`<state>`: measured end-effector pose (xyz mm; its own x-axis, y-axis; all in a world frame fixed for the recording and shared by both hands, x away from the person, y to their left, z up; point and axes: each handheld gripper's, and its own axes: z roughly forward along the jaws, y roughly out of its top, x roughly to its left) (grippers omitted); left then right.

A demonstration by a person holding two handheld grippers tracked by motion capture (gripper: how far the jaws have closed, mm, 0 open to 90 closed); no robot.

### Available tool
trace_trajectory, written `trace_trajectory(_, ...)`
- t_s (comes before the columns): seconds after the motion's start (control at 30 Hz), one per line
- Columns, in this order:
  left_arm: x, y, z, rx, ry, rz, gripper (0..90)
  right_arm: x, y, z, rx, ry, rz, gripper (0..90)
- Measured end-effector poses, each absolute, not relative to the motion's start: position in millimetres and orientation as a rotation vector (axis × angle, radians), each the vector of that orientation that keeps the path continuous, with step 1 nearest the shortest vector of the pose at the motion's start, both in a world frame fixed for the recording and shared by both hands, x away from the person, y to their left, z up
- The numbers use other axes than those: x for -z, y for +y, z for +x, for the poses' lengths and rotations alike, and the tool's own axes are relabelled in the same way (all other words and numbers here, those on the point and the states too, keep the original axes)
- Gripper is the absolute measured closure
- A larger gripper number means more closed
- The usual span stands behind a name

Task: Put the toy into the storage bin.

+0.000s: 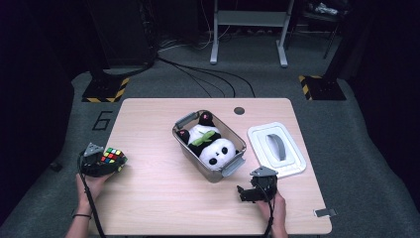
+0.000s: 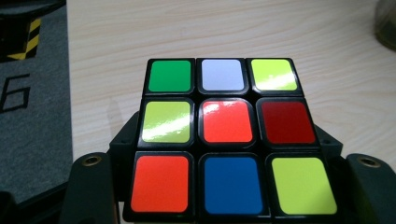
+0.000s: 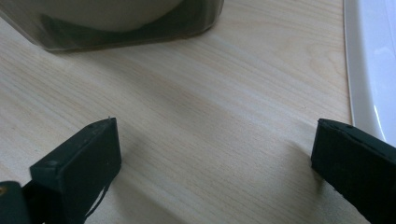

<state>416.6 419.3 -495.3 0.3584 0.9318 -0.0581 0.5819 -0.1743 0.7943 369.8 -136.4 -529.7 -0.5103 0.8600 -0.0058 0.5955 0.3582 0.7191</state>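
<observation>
Multicoloured puzzle cube (image 1: 113,157) sits at the near left edge of the desk (image 1: 148,198), clamped between the fingers (image 2: 88,186) of the left gripper (image 1: 101,163). In the left gripper view the cube (image 2: 229,140) has a black finger against each of its two sides; its upper face shows green, white, yellow, red, orange and blue squares. No earlier frame confirms motion, so the grip is reported as seen: closed on the cube.

Right gripper (image 1: 246,192) is near the front right of the desk, just in front of the grey bin (image 1: 184,140). In the right gripper view its fingers (image 3: 79,163) stand wide apart over bare wood, with nothing between them.

Inside the bin lies a plush panda (image 1: 210,144). A white lid (image 1: 292,163) with a grey handle lies flat on the desk just right of the bin.
</observation>
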Motion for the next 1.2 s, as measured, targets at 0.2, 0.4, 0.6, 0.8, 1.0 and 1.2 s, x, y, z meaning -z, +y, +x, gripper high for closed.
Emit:
trace_trajectory(0.2,487,406,413,-0.585,1.262,1.917,33.9,530,-136,370,-0.947,2.243,1.274,0.8)
trace_trajectory(0.4,477,391,409,-0.558,1.210,1.915,33.9,530,-136,370,-0.947,2.243,1.274,0.7)
trace_trajectory(0.6,466,374,408,-0.558,1.149,1.945,33.9,530,-136,370,-0.948,2.242,1.276,0.8)
trace_trajectory(0.8,454,358,407,-0.560,1.096,1.955,33.9,530,-136,370,-0.948,2.242,1.274,0.8)
trace_trajectory(1.0,440,344,408,-0.550,1.038,1.965,33.9,530,-136,370,-0.946,2.244,1.276,0.7)
trace_trajectory(1.2,429,331,413,-0.546,0.989,1.981,33.9,530,-137,370,-0.943,2.249,1.266,0.8)
